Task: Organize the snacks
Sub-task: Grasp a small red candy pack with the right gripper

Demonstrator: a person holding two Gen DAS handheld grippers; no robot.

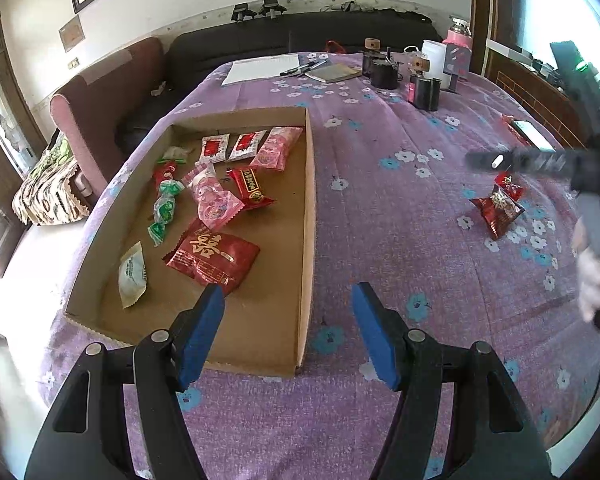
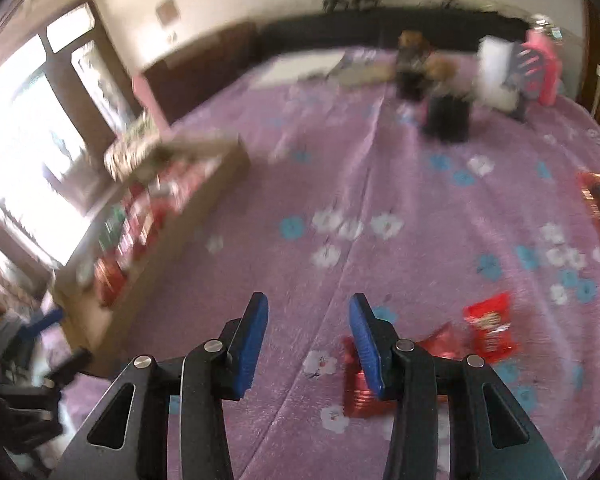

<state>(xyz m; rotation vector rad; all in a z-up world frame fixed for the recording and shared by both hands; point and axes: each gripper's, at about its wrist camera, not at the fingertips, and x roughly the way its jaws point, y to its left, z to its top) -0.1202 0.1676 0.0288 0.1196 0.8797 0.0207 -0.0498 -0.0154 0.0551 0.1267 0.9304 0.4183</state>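
A shallow cardboard tray [image 1: 306, 216] lies on the purple flowered cloth and holds several snack packets, among them a big red one [image 1: 214, 256], pink ones [image 1: 216, 200] and a white one [image 1: 132, 276]. My left gripper [image 1: 288, 300] is open and empty, above the tray's near right corner. Two red packets [image 1: 500, 204] lie on the cloth at the right. My right gripper [image 2: 308, 312] is open and empty; its view is blurred. The red packets [image 2: 490, 328] lie just right of its right finger, one partly under it. The tray [image 2: 204, 208] is at the left there.
At the far end of the table stand dark tins [image 1: 424, 88], a white container [image 1: 434, 60], a pink bottle [image 1: 460, 40], a notebook [image 1: 332, 72] and paper with pens [image 1: 260, 68]. A phone [image 1: 534, 132] lies at the right edge. A sofa [image 1: 260, 40] runs behind.
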